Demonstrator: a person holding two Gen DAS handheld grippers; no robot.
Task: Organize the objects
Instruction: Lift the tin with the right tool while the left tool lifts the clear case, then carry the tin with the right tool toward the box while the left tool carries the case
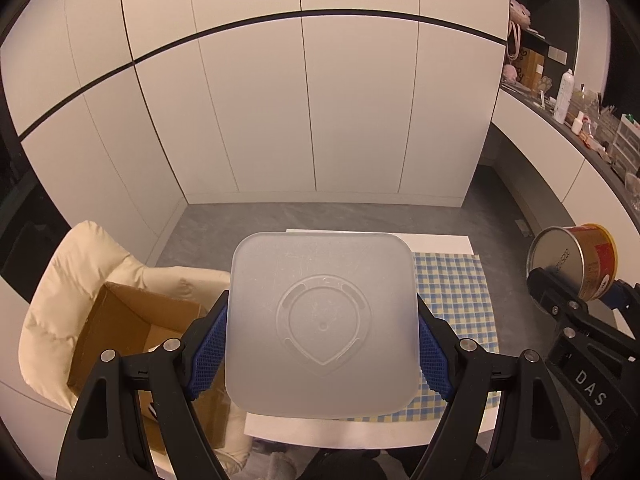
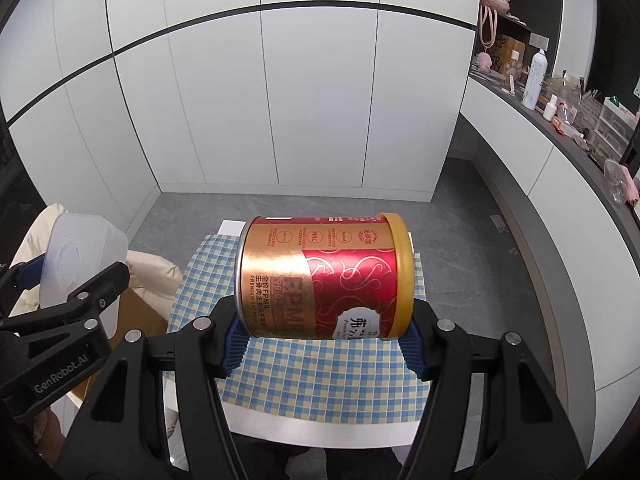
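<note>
Left tongs point(image 1: 320, 354) pinch a light, slippery tub point(image 1: 320, 320) by its sides; right tongs point(image 2: 322, 346) pinch a stiff can point(image 2: 324, 276) endwise (firm grip advisable).

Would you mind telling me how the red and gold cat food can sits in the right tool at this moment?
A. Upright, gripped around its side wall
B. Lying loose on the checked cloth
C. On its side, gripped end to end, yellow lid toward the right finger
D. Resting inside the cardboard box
C: the cat food can lies sideways in the right tool, its yellow lid against the right-hand pad, held above the checked cloth.
</note>
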